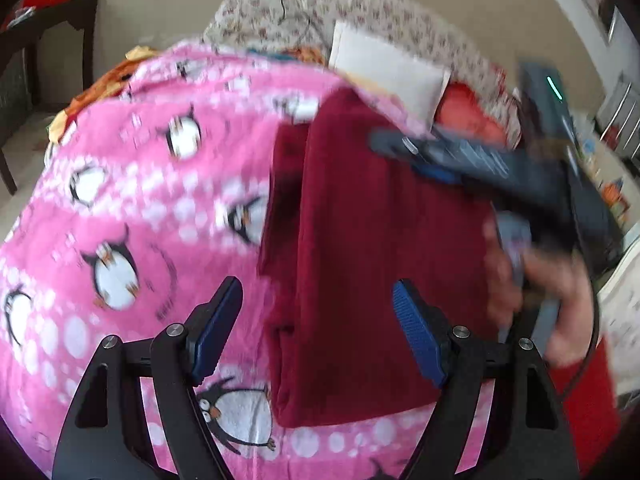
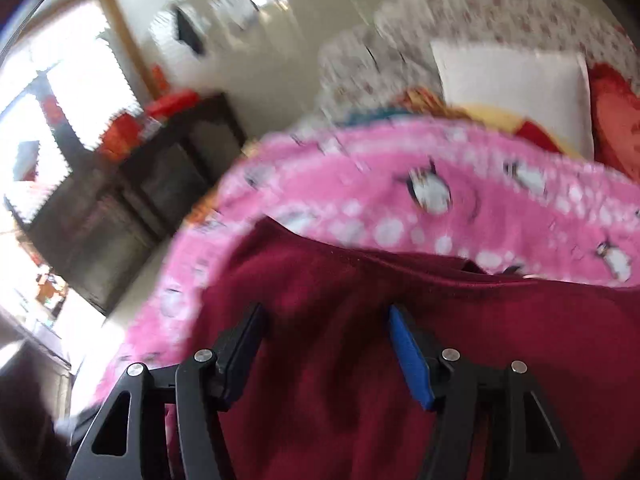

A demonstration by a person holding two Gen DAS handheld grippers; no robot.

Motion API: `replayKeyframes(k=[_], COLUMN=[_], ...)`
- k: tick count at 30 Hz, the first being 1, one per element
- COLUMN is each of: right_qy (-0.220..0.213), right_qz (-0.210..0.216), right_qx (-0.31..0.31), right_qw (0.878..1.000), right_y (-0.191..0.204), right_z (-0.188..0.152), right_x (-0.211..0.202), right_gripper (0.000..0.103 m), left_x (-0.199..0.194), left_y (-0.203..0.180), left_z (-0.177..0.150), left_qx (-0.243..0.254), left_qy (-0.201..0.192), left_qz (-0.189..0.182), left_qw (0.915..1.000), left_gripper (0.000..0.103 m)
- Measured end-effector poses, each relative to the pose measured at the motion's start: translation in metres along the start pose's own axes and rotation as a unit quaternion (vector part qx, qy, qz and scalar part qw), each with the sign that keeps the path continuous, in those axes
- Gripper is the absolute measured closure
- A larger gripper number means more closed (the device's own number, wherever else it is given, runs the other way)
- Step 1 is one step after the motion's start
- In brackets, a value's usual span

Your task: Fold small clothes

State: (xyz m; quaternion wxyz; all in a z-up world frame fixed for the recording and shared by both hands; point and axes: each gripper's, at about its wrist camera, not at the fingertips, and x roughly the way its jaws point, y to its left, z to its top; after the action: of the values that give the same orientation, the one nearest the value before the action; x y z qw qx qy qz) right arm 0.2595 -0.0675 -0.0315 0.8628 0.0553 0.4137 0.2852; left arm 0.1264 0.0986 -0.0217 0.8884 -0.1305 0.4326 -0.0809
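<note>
Where motion blurs, right gripper [image 1: 384, 140] outline over maroon garment [image 1: 360, 260] unclear

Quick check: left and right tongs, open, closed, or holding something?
Left tongs: open, holding nothing, above the maroon garment.
Right tongs: open, holding nothing, over the same garment.

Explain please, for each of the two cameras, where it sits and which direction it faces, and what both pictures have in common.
Left wrist: sits on the left gripper, jaws open, looking down at the maroon garment on the pink penguin blanket; the right gripper and the hand holding it show.
Right wrist: sits on the right gripper, jaws open, looking down over the maroon garment toward a dark table; only its own fingers show.
Shared: garment, blanket, white pillow.
</note>
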Motion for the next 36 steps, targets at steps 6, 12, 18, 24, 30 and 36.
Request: replayKeyframes(k=[6, 12, 18, 24, 30, 36], right_qy=[-0.019, -0.062, -0.028, -0.027, -0.029, -0.039], right_qz=[0.002, -0.105, -0.159, -0.130, -0.117, -0.125], right_qx=[-0.007, -0.037, 0.041, 0.078, 0.086, 0.034], right_qw=[1.000, 0.992, 0.986, 0.988, 0.989, 0.991], right_y=[-0.005, -0.047, -0.126, -0.163, -0.159, -0.117], right_z=[-0.003, -0.016, -0.025, -0.028, -0.029, -0.064], right_x=[-0.030, -0.112, -0.110, -0.093, -0.110, -0.166], right_gripper=[0.042, 0.042, 0.042, 0.041, 0.041, 0.041], left_x=[0.003, -0.022, 0.025, 0.079, 0.062, 0.010], left_y=[0.009, -0.017, -0.041, -0.029, -0.034, -0.026], left_z=[0.006, 0.041, 0.084, 0.112, 0.098, 0.061], left_qx=[-0.020, 0.015, 0.014, 0.000, 0.014, 0.006], left_qy=[-0.010, -0.069, -0.053, -0.008, -0.024, -0.043], left_qz=[0.003, 0.008, 0.005, 0.043, 0.048, 0.007], left_qw=[0.9997, 0.9975, 0.9985, 0.9990, 0.9984, 0.9990], left_gripper=[0.025, 0.025, 0.025, 0.025, 0.025, 0.025])
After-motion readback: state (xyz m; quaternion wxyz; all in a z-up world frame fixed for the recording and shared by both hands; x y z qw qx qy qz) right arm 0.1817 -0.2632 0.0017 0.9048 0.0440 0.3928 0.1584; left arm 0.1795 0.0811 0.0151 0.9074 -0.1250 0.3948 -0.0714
